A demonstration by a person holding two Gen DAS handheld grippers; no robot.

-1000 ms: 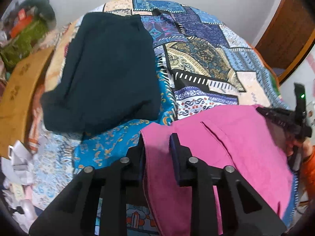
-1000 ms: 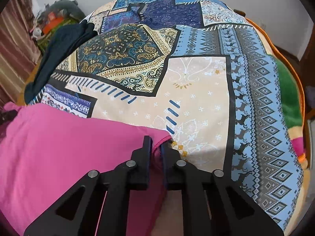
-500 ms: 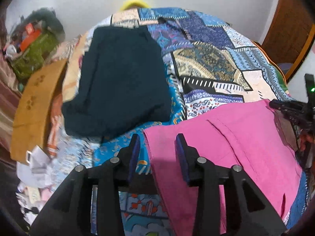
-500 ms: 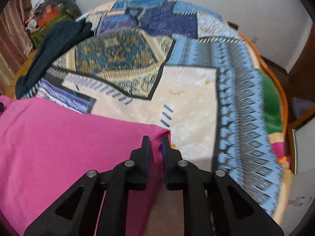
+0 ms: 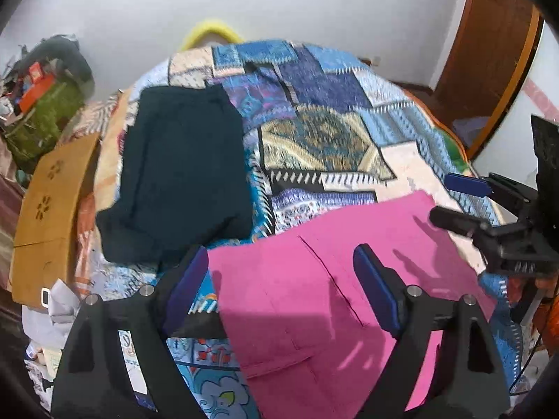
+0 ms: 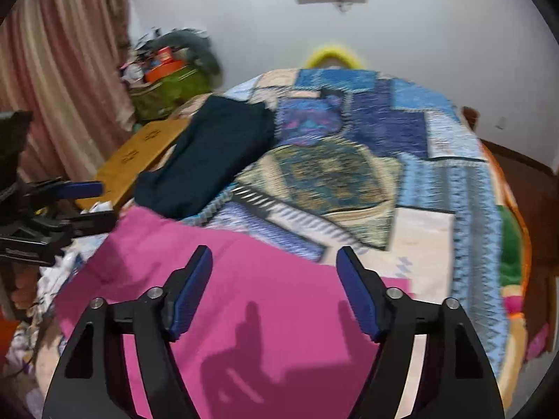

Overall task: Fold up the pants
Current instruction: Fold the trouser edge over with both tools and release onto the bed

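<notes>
Both grippers released, fingers spread wide, nothing held. Left gripper (image 5: 281, 293) hovers over the near-left part of the pink pants (image 5: 335, 289); right gripper (image 6: 274, 293) hovers over their near-right part. Neither looks to be touching the cloth, though fisheye blur makes that hard to confirm.

Pants lie flat on the patchwork bedspread (image 5: 325, 139) at the near edge of the bed, a rough rectangle with a pocket seam showing in the left view. Looks like a folded panel laid down and let go: edges fairly straight, far edge crossing the quilt. Wide-open fingers over each near corner fit a release after placing, my read only.

Dark navy garment (image 5: 178, 174) sits beyond the pants toward the far left of the bed, just beside the pink corner, possibly an already folded piece set out of the way. Cardboard box (image 5: 49, 216) stands off the bed's left side.

Each gripper shows at the edge of the other's view, so they flank the pants symmetrically, which suits a two-corner regrasp.

Judgement: likely one more fold to go. Next grab needs both layers pinched at the corners, or the top layer slides and the fold skews.
</notes>
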